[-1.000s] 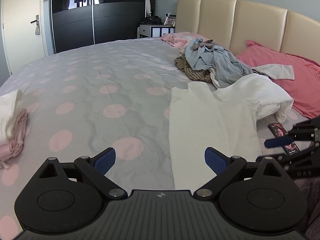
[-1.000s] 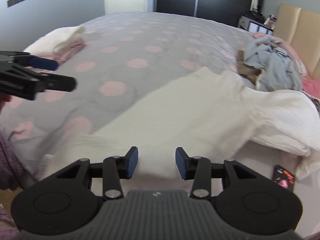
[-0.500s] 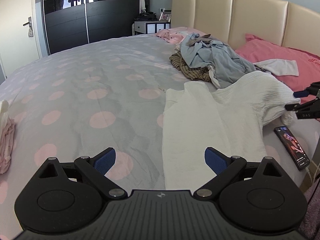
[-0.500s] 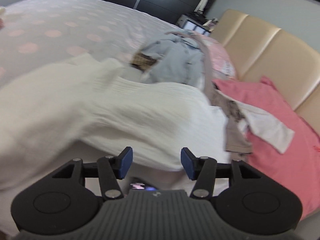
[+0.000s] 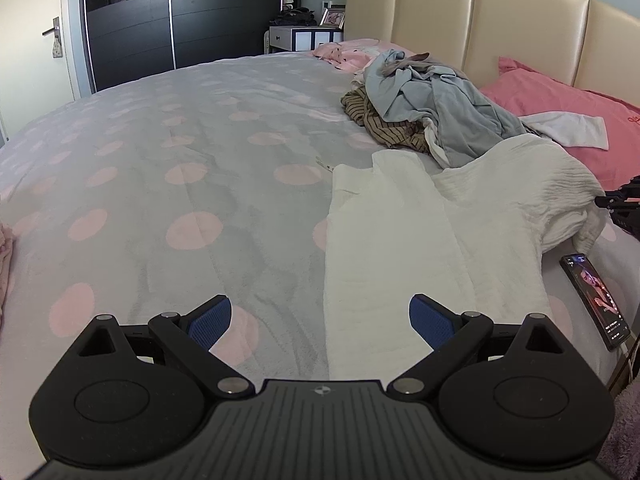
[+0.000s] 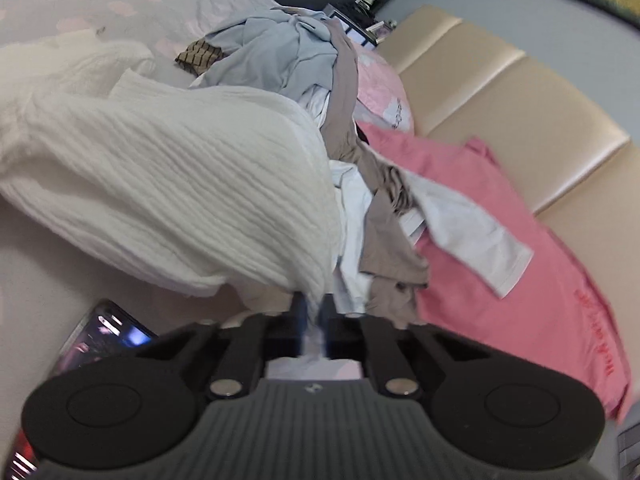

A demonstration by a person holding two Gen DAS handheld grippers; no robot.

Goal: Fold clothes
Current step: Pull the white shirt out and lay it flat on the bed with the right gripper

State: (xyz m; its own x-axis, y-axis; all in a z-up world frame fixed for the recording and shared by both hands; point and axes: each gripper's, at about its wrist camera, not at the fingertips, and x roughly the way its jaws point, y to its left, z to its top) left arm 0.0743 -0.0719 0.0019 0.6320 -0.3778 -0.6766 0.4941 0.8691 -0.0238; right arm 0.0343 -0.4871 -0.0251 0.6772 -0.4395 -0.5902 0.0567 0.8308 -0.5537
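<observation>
A white ribbed garment [image 5: 424, 232] lies on the grey, pink-dotted bedspread [image 5: 180, 184], its bunched upper part near the bed's right edge. My left gripper [image 5: 319, 318] is open and empty, hovering over the garment's near hem. My right gripper [image 6: 314, 312] is shut on the hem of the white garment [image 6: 180, 184]; it shows at the right edge of the left wrist view [image 5: 622, 204].
A pile of blue-grey, striped and beige clothes [image 5: 432, 108] lies behind the white garment. Pink pillows [image 5: 568, 120] rest against the cream headboard. A lit phone [image 5: 596, 300] lies at the bed's right edge. Folded pink clothes [image 5: 4, 264] sit at the far left.
My right gripper swung right to the white garment's bunched end and closed on its edge. My left gripper stayed open and turned slightly right.
</observation>
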